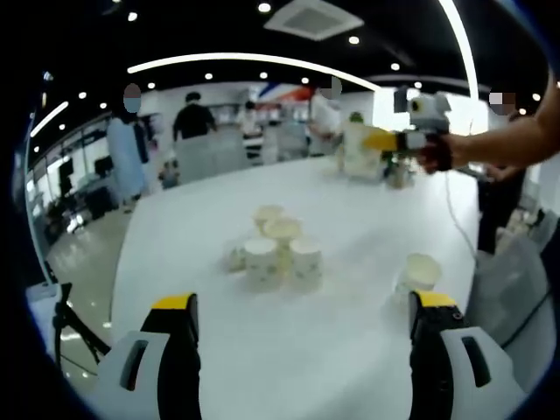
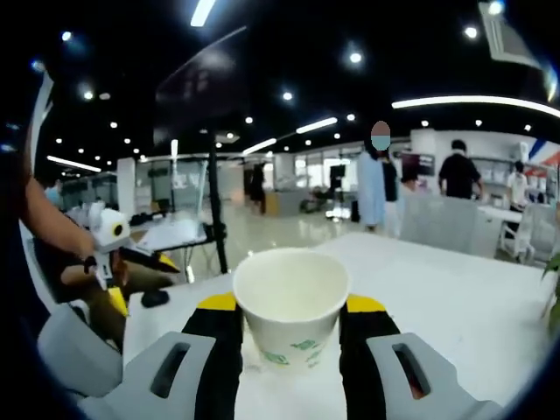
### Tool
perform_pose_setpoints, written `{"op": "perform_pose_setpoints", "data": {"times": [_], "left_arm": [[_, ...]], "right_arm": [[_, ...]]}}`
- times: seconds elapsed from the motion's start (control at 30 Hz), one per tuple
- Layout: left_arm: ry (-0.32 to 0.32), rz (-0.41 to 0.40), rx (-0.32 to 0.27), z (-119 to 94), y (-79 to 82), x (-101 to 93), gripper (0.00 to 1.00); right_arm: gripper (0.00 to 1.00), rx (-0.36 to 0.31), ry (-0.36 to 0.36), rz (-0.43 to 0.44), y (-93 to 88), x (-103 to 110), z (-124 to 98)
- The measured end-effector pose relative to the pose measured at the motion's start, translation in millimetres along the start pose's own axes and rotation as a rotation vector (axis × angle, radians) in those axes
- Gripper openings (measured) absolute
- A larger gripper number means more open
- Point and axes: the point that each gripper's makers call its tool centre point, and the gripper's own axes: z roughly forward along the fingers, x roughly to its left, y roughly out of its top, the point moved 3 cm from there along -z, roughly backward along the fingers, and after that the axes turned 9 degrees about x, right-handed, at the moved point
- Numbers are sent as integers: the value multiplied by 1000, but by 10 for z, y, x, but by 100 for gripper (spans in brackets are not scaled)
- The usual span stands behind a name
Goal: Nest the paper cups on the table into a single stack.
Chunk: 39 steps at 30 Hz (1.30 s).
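Note:
Several white paper cups [image 1: 282, 252] stand in a tight cluster mid-table, one small one beside them possibly on its side. A single cup [image 1: 420, 273] stands apart, just beyond my right-hand jaw. My left gripper [image 1: 304, 308] hovers over the near table edge, open wide with nothing between its jaws. My right gripper [image 2: 290, 306] is shut on an upright paper cup [image 2: 291, 302] with green print, its mouth facing the camera. In the left gripper view, the right gripper [image 1: 395, 140] is raised at the far right with that cup [image 1: 359, 156] in it. The left gripper [image 2: 109, 241] appears at the left.
The white table [image 1: 350, 210] stretches wide around the cups. A tripod [image 1: 74, 328] stands off its left edge. Several people stand at desks beyond the far side. A dark pole [image 2: 215, 210] rises past the table corner.

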Motion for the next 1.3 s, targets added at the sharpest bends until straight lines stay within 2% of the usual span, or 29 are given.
{"op": "perform_pose_setpoints", "data": {"times": [0.7, 1.03, 1.3], "left_arm": [[1, 13, 1, -22, 5, -4, 98], [-3, 18, -4, -22, 19, -33, 98], [-3, 13, -5, -27, -18, -121, 98]], "right_arm": [[40, 1, 13, 10, -74, 255, -223], [40, 11, 23, 9, -139, 442, -333], [40, 11, 27, 17, -184, 553, -416]]}}
